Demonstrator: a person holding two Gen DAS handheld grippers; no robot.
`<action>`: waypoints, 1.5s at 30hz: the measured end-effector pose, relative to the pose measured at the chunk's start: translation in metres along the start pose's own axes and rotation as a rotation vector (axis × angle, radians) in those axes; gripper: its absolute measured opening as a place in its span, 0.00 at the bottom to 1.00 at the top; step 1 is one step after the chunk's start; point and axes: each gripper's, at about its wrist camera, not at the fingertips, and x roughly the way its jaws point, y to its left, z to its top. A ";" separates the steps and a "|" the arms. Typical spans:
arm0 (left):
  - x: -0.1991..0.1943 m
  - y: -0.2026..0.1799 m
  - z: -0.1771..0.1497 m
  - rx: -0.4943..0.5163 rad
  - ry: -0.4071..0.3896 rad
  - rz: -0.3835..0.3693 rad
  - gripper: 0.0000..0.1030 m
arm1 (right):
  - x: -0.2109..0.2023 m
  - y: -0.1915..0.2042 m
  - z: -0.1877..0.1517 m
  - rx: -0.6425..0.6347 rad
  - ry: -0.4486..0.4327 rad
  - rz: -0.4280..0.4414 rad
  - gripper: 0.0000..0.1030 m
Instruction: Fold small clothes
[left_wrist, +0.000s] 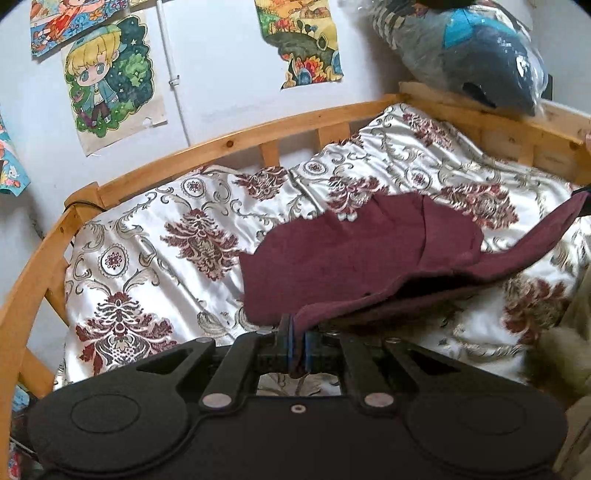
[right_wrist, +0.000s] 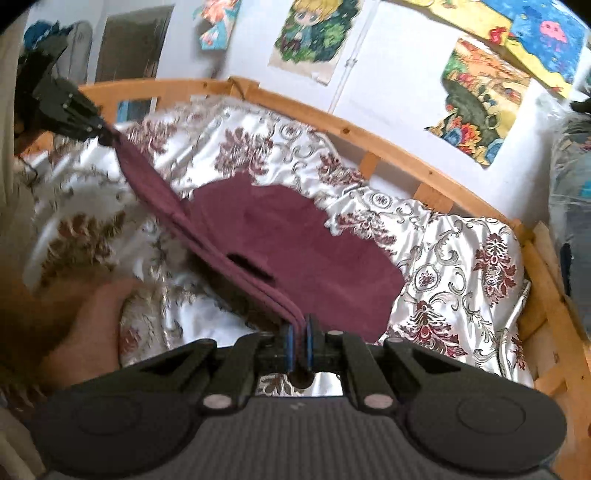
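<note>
Lay across the bed: a satin bedspread in white, patterned with dark red and grey damask. Enclosed on the far side and ends by a wooden rail with short slats. Hung on the white wall behind: drawings, among them a blond cartoon child and an orange-and-green landscape. Perched on the rail's corner: a plastic-wrapped plush toy, grey and dark blue.

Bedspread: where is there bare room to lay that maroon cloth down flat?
Free: the bedspread between the wooden rail and the cloth, and the stretch beyond it. Crowded: the far corner, under the bagged bundle.
</note>
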 end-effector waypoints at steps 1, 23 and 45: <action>0.001 0.001 0.006 -0.008 0.005 -0.009 0.05 | 0.001 -0.004 0.004 0.009 -0.012 -0.006 0.08; 0.259 0.047 0.145 -0.049 0.285 0.128 0.06 | 0.250 -0.141 0.049 0.172 0.046 -0.119 0.08; 0.360 0.068 0.113 -0.275 0.375 0.113 0.56 | 0.363 -0.157 0.027 0.320 0.169 -0.078 0.10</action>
